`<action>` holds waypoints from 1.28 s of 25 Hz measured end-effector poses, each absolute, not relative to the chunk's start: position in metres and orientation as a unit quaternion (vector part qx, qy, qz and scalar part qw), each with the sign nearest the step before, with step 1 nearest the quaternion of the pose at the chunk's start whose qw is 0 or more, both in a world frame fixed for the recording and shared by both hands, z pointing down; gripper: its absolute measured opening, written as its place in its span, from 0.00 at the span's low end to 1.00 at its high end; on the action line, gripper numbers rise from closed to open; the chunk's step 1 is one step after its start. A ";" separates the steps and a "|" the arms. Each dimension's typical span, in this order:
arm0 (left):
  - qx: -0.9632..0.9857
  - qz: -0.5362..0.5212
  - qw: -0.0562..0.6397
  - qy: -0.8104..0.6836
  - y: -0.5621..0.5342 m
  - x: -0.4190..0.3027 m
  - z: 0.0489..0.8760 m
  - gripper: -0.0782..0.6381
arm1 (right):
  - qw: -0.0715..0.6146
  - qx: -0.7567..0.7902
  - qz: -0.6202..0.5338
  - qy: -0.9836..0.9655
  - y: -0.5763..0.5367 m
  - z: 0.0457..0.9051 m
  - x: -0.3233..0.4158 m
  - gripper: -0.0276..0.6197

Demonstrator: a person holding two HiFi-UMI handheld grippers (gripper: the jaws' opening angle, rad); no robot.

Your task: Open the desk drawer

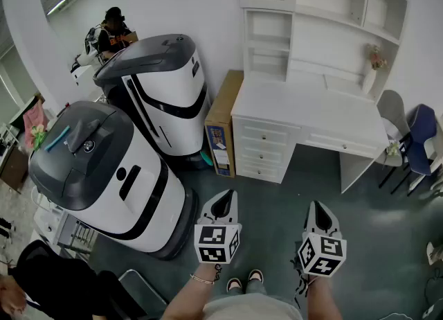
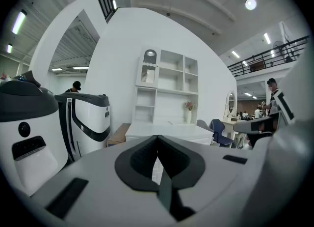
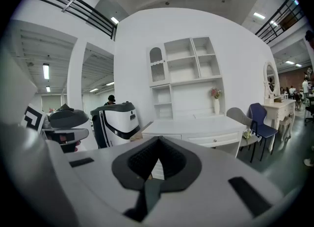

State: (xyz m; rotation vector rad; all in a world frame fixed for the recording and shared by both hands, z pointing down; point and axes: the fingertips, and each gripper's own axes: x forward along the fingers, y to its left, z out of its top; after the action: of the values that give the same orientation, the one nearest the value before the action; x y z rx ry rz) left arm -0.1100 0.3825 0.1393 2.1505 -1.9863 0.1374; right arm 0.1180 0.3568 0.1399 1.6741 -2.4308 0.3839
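hovering well short of the desk, the left gripper and right gripper both have jaws pressed together, gripping nothing; the drawers sit closed.

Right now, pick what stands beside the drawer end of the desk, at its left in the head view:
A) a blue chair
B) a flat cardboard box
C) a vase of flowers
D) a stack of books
B: the cardboard box stands on edge between the desk and the white machine, while the blue chair is at the desk's other end.
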 end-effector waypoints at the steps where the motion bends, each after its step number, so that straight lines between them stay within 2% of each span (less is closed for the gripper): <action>1: 0.730 0.047 0.106 -0.674 0.383 -0.111 0.140 0.13 | 0.083 0.561 0.129 -0.813 0.357 0.140 0.118 0.05; 22: 0.725 0.030 0.131 -0.675 0.382 -0.115 0.149 0.14 | 0.081 0.566 0.146 -0.807 0.355 0.148 0.125 0.05; 24: 0.727 0.031 0.134 -0.673 0.380 -0.114 0.151 0.20 | 0.081 0.567 0.147 -0.807 0.354 0.149 0.126 0.05; 28: 0.729 0.038 0.133 -0.671 0.376 -0.110 0.154 0.21 | 0.080 0.567 0.150 -0.806 0.348 0.153 0.129 0.05; 32: 0.730 0.042 0.133 -0.669 0.367 -0.105 0.155 0.27 | 0.077 0.567 0.152 -0.805 0.339 0.154 0.135 0.05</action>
State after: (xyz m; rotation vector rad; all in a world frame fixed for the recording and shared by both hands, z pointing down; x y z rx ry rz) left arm -0.1046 0.3670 0.1549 2.1172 -1.9403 0.1228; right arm 0.1350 0.3391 0.1538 1.7000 -2.4127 0.4568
